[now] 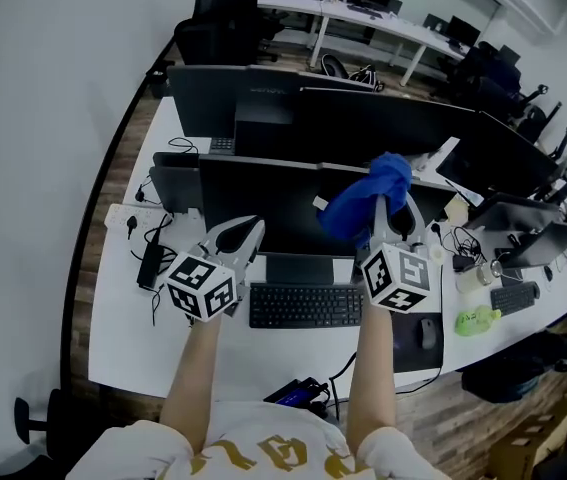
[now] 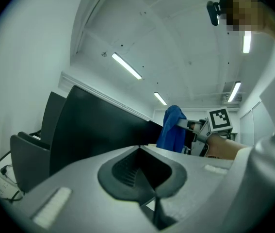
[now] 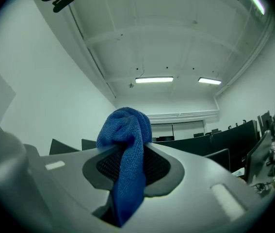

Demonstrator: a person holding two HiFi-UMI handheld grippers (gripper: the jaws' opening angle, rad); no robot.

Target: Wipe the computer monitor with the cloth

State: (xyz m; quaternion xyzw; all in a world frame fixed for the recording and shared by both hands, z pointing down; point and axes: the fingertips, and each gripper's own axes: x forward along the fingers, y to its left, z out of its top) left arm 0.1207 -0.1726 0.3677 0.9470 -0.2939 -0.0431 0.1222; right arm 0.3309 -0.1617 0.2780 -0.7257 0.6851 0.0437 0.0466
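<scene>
Item, left to right: my left tongs, jaws shut together on nothing, the computer monitor just ahead; my right tongs, jaws clamped on the blue cloth, bunched beyond their tips before the monitor's right end.

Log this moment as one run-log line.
right gripper: shut on blue cloth | left gripper: shut, empty | cloth position: beside monitor upper right, contact unclear

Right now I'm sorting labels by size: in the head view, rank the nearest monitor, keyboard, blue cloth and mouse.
1. Monitor
2. Keyboard and blue cloth: they look alike, and the cloth is held nearer the camera, so unranked
3. Mouse
</scene>
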